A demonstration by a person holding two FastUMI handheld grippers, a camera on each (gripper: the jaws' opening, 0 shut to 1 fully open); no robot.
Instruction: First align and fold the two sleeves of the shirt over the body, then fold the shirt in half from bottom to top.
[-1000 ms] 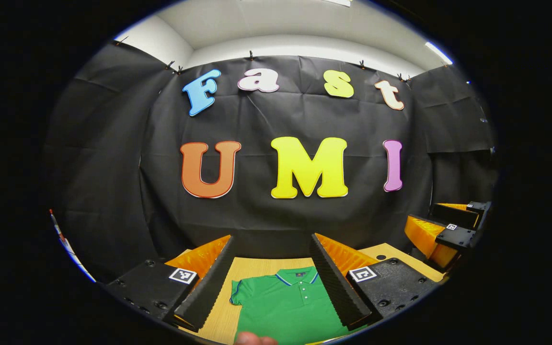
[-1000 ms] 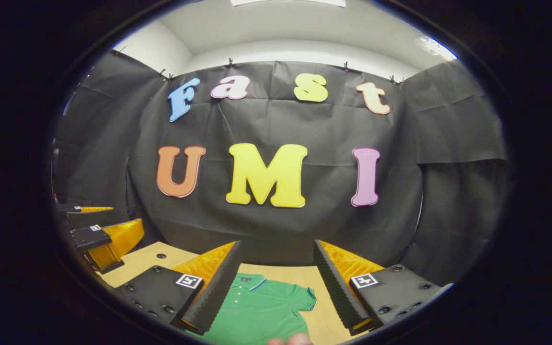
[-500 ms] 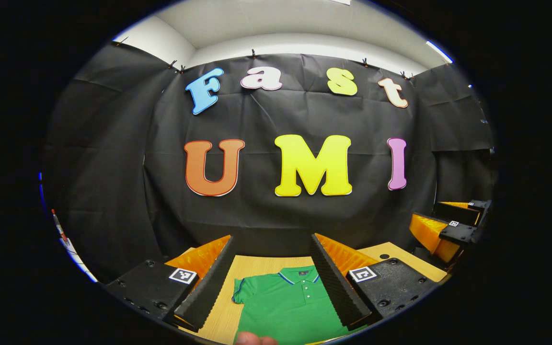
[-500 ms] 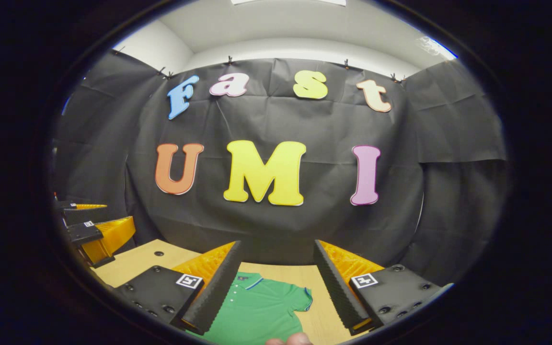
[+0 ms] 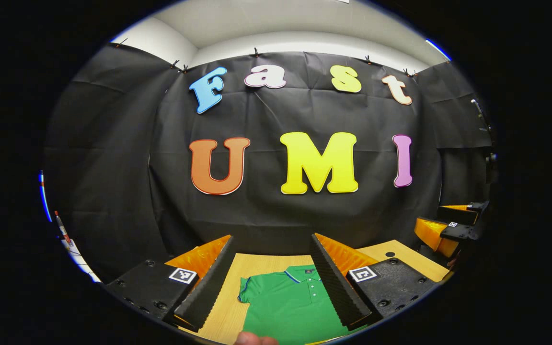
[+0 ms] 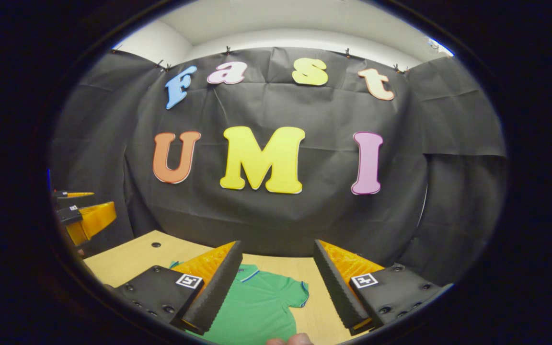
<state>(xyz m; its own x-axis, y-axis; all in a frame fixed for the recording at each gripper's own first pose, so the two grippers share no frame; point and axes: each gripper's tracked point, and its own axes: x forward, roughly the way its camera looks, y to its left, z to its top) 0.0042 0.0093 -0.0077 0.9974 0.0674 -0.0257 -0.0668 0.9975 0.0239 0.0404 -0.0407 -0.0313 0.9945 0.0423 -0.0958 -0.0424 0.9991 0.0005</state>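
Both grippers' fingers point(image 5: 338, 282) spread above shirt point(image 5: 290, 302).

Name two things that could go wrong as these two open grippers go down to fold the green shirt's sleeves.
1. The green shirt lies flat on the wooden table, so the left gripper may pinch no cloth, or catch the body with the sleeve.
2. The right gripper hangs above the other sleeve; if the two grab unevenly, the sleeves may fold out of line.

Both cameras sit low above the table's point(image 5: 257, 262) near edge, facing the booth wall point(image 6: 276, 215). Left gripper view stands left of right gripper view; both share the green shirt point(image 5: 290, 306).
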